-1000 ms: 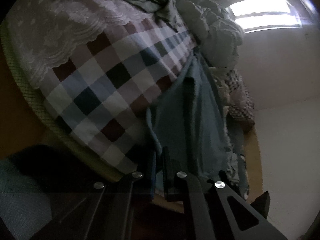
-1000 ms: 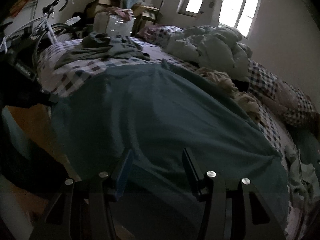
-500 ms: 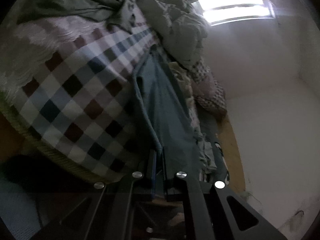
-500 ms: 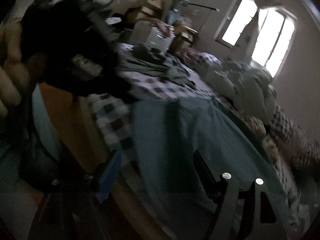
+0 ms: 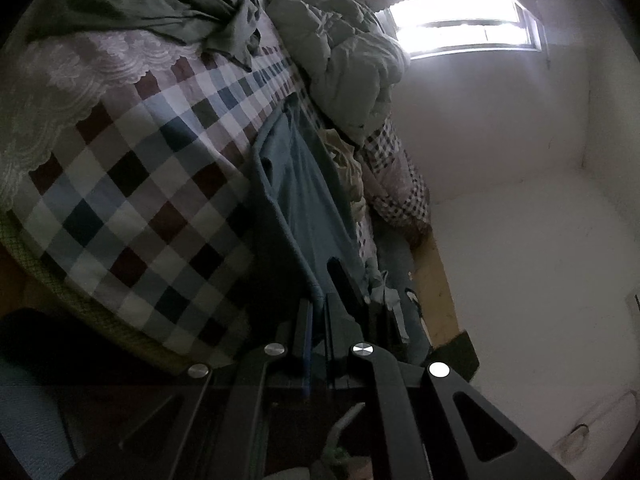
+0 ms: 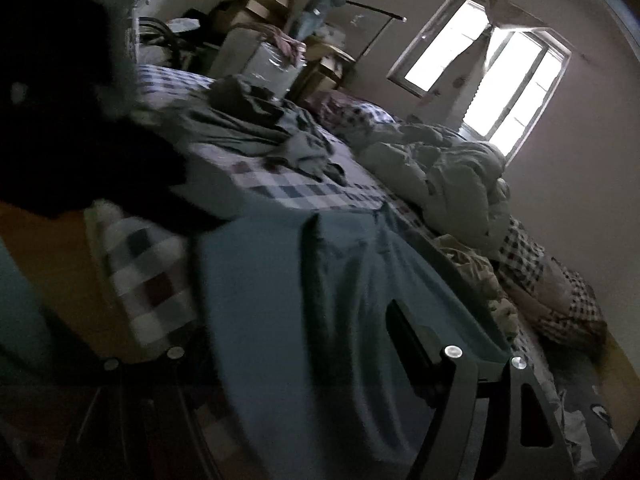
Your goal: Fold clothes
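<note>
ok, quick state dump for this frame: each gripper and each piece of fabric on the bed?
left gripper: shut on the teal garment's edge
right gripper: fingers wide apart, teal cloth draped between them; grip unclear
teal garment: partly spread over the bed corner, unfolded
green garment: crumpled heap, unfolded
pale duvet: bunched up near the window
checked sheet: spread flat on the mattress
window: bright, curtain pulled aside
</note>
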Demonstrator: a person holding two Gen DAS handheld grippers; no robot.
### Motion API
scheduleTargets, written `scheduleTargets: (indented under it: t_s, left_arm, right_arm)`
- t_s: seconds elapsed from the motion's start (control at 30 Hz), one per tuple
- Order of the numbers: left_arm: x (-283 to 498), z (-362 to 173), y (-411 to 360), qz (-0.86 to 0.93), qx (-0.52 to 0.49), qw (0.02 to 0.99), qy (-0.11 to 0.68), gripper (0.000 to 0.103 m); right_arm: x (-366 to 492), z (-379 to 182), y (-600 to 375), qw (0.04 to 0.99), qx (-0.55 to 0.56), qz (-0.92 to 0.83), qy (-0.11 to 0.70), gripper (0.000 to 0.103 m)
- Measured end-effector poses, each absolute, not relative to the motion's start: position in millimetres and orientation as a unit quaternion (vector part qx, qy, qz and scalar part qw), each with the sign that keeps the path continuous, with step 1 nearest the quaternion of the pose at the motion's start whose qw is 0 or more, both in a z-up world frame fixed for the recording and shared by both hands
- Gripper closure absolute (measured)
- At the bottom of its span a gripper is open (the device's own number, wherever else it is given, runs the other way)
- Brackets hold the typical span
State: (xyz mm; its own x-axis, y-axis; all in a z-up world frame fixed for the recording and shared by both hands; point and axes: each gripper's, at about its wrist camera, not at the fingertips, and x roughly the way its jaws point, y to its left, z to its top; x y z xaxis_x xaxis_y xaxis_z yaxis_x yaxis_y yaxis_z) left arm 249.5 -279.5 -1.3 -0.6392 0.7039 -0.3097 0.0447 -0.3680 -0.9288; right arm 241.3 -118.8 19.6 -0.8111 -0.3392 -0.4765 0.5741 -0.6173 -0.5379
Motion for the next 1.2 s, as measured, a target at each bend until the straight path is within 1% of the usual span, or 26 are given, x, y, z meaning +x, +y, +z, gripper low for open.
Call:
scheduleTargets:
  t_s: [0.1, 0.17, 0.2, 0.23, 0.27, 0.57, 0.6, 0.67, 0.73, 0.93, 0.97, 1.03, 1.1, 1.13, 1.2]
  left_arm:
    - [249.3, -3.6, -282.0, 0.741, -0.360, 0.217, -0.524, 0.100]
    - [249.2, -4.9, -284.3, 0.739, -0.358, 0.213, -0.529, 0.100]
    - [249.2, -5.4, -285.6, 0.739, -0.357, 0.211, -0.531, 0.100]
    - [249.1, -6.1, -286.5, 0.738, -0.356, 0.209, -0.533, 0.100]
    - [249.0, -6.9, -287.4, 0.737, -0.356, 0.208, -0.536, 0.100]
    - [247.8, -16.1, -295.1, 0.728, -0.361, 0.187, -0.552, 0.100]
    - [247.4, -17.1, -295.1, 0.727, -0.363, 0.185, -0.552, 0.100]
    - [246.7, -19.2, -295.2, 0.726, -0.365, 0.181, -0.554, 0.100]
    - [246.7, -21.5, -296.4, 0.724, -0.365, 0.176, -0.559, 0.100]
    - [250.0, -33.8, -307.3, 0.702, -0.358, 0.151, -0.596, 0.100]
    - [249.3, -34.8, -310.6, 0.698, -0.356, 0.148, -0.603, 0.097]
    - [247.8, -36.7, -317.1, 0.690, -0.350, 0.141, -0.617, 0.088]
    - [246.2, -38.6, -323.6, 0.682, -0.345, 0.134, -0.630, 0.061]
    - [245.4, -39.6, -326.8, 0.678, -0.343, 0.131, -0.637, 0.057]
    - [233.1, -29.5, -325.7, 0.691, -0.345, 0.143, -0.619, 0.044]
  right_arm:
    - [229.6, 17.2, -125.3, 0.253, 0.162, -0.881, 0.366, 0.026]
    - [224.4, 15.1, -129.8, 0.253, 0.160, -0.878, 0.373, 0.029]
    - [221.4, 13.9, -131.7, 0.253, 0.162, -0.877, 0.375, 0.041]
    - [218.2, 12.6, -133.5, 0.253, 0.164, -0.876, 0.377, 0.057]
    - [214.4, 10.5, -136.1, 0.253, 0.169, -0.873, 0.381, 0.061]
    - [194.8, 0.5, -147.5, 0.233, 0.174, -0.870, 0.399, 0.064]
    - [191.7, -0.2, -148.2, 0.230, 0.177, -0.869, 0.400, 0.066]
    - [187.4, -1.8, -149.1, 0.229, 0.183, -0.868, 0.401, 0.074]
    - [185.8, -3.9, -151.1, 0.232, 0.187, -0.865, 0.404, 0.085]
    - [185.0, -5.0, -154.8, 0.239, 0.206, -0.864, 0.392, 0.100]
    - [184.6, -3.1, -154.1, 0.240, 0.210, -0.865, 0.386, 0.100]
    - [185.3, 2.5, -151.0, 0.245, 0.212, -0.868, 0.376, 0.100]
    - [189.4, 11.7, -146.8, 0.252, 0.207, -0.870, 0.369, 0.101]
    - [191.6, 16.5, -145.2, 0.257, 0.205, -0.872, 0.364, 0.101]
    - [196.0, 26.0, -142.5, 0.265, 0.203, -0.874, 0.354, 0.101]
